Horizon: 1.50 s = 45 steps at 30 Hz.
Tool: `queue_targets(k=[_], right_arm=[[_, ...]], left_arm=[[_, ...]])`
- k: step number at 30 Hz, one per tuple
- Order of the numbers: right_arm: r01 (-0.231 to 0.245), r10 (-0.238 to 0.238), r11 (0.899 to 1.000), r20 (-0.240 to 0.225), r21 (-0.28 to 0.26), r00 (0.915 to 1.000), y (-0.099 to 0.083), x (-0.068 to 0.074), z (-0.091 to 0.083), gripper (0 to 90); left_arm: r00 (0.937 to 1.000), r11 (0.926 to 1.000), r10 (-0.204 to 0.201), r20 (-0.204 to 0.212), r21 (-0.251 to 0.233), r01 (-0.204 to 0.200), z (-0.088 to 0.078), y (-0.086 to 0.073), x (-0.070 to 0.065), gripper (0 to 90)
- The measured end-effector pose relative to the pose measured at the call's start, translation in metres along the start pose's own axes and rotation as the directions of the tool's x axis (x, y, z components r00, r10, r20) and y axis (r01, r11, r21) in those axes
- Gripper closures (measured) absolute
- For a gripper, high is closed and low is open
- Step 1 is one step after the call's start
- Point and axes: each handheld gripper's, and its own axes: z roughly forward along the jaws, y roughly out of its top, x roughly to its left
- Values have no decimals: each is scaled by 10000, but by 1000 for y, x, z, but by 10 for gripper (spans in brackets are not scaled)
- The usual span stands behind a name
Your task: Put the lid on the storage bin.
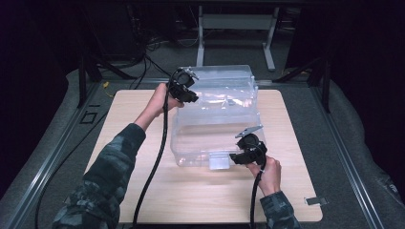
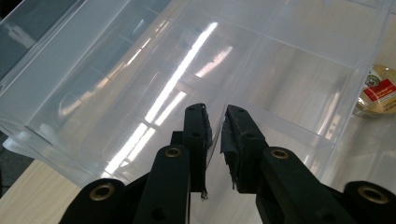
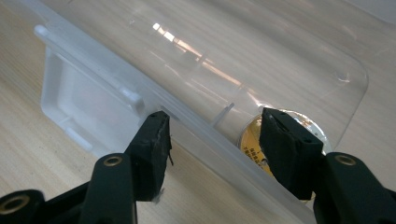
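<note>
Right gripper (image 1: 237, 158) straddles clear bin (image 1: 215, 129) rim; jar label (image 2: 379, 91) unreadable.

A light wooden table (image 1: 143, 191) carries a clear plastic bin (image 1: 215, 129) with a white latch (image 1: 219, 161).

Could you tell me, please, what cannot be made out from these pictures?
- High view: the clear plastic box glares; its contents are unreadable.
- Left gripper view: the round tin is cut off by the right edge, label too small.
- Right gripper view: the right gripper jaw covers the tin's print.
</note>
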Motion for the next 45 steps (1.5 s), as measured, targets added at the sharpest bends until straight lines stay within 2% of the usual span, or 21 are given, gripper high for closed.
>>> queue_targets(k=[4, 6, 11, 15, 16, 23, 42, 44, 45], right_arm=[[1, -1, 10000, 10, -56, 10000, 2, 0, 2, 433], [22, -22, 9999, 6, 110, 10000, 5, -1, 2, 434], [-20, 21, 10000, 65, -86, 10000, 8, -1, 6, 433], [-40, 40, 9999, -7, -135, 10000, 10, -1, 9, 433], [-13, 14, 10000, 129, -77, 9999, 11, -1, 9, 433], [-22, 23, 10000, 142, -53, 9999, 15, -3, 12, 432], [-191, 194, 9997, 261, -129, 9995, 26, -5, 21, 430], [-249, 249, 9995, -31, -215, 9997, 28, -6, 22, 430], [-227, 231, 9996, 243, -145, 9994, 28, -5, 22, 429]], left_arm=[[9999, 9999, 112, -66, -21, -112, -3, 1, -1, 788], [9999, 9999, 129, -73, -30, -129, -4, 0, -2, 788], [9998, 9998, 177, -93, -116, -178, -8, -2, -3, 788], [9991, 9990, 380, -184, -234, -385, -11, -4, -7, 788], [9989, 9988, 422, -207, -242, -427, -12, -5, -7, 788], [9981, 9977, 585, -196, -330, -591, -16, -8, -9, 789], [9979, 9967, 619, -200, -508, -629, -21, -18, -12, 786], [9981, 9966, 591, -145, -571, -598, -22, -20, -11, 785], [9982, 9966, 590, -127, -571, -597, -22, -21, -11, 785]])
